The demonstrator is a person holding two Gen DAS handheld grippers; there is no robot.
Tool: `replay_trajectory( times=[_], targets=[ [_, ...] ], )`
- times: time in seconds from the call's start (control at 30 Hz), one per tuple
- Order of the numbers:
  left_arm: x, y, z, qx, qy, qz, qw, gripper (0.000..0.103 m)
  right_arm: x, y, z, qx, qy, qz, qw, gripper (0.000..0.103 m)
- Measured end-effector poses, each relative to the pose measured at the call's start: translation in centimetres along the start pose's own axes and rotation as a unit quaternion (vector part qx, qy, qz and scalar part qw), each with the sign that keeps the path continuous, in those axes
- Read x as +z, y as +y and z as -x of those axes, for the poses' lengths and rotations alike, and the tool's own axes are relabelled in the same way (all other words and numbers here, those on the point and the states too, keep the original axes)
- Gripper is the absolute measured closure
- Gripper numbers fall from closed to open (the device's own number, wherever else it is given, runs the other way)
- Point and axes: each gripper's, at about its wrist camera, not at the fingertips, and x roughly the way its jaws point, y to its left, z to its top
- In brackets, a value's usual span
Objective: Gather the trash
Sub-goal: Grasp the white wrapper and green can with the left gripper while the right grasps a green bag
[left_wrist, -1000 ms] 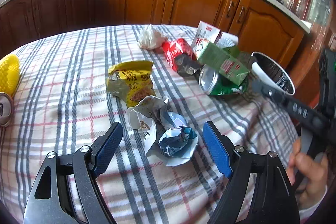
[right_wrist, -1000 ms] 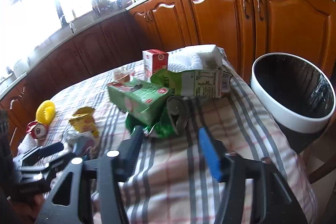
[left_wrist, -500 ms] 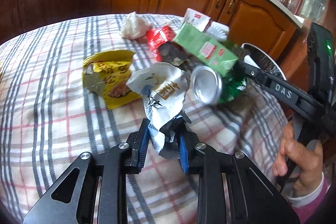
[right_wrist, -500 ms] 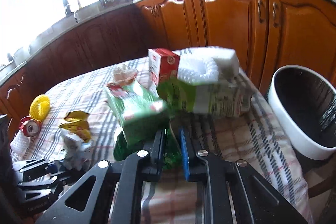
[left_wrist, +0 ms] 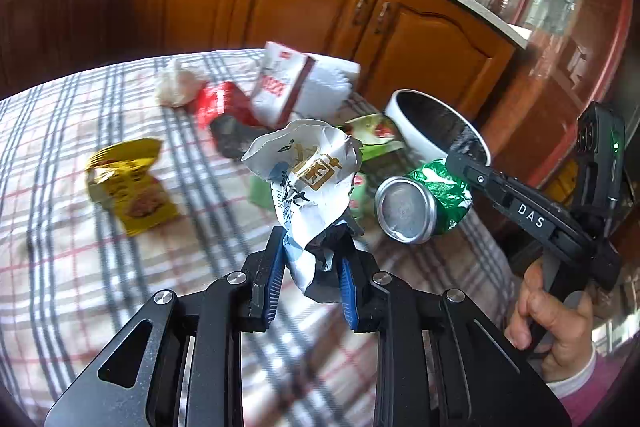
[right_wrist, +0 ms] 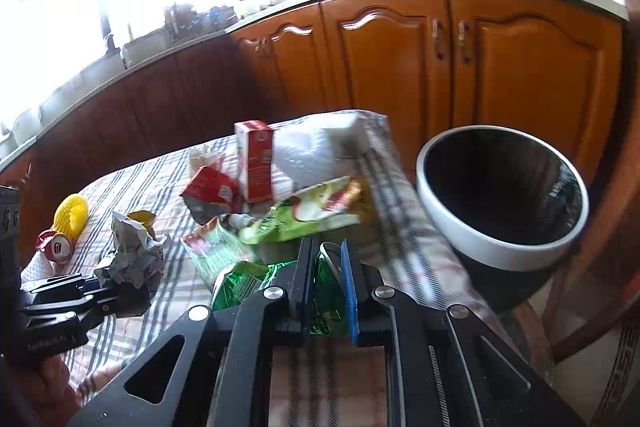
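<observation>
Carrying now: your left gripper point(left_wrist: 310, 269) pinches the crumpled wrapper point(left_wrist: 308, 171), right gripper point(right_wrist: 326, 285) clamps the green can point(left_wrist: 420, 205); swing both toward the bin point(right_wrist: 500, 251) at two o'clock.

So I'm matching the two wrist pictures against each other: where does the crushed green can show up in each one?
Left wrist view: the crushed green can sits right of centre, silver end toward the camera, clamped in the right gripper.
Right wrist view: the can is at bottom centre, pinched between that gripper's fingers.
Shared landmark: the white-rimmed trash bin, just beyond the table edge in both.
</observation>
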Motion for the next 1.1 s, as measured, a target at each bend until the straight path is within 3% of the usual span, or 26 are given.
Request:
replay_trajectory(
  times=[0.57,0.93,1.1],
  targets=[
    [2.2,-6.2,-2.6,-0.043,0.008,-0.049,0.9978,0.08,0.3,-5.0,2.9,-0.026,-0.032,-0.035,0.999,0.09],
    [2.1,-5.7,-4.0,-0.041,0.024,-0.041,0.998,0.08,-2.2,-6.0,0.0,0.004,0.049,-0.042,0.998,0.084],
    [2.3,-5.8,-4.3,-0.042,0.026,-0.043,0.9978,0.08,-2.2,-5.8,-0.4,-0.005,0.059,-0.028,0.998,0.087]
  ],
)
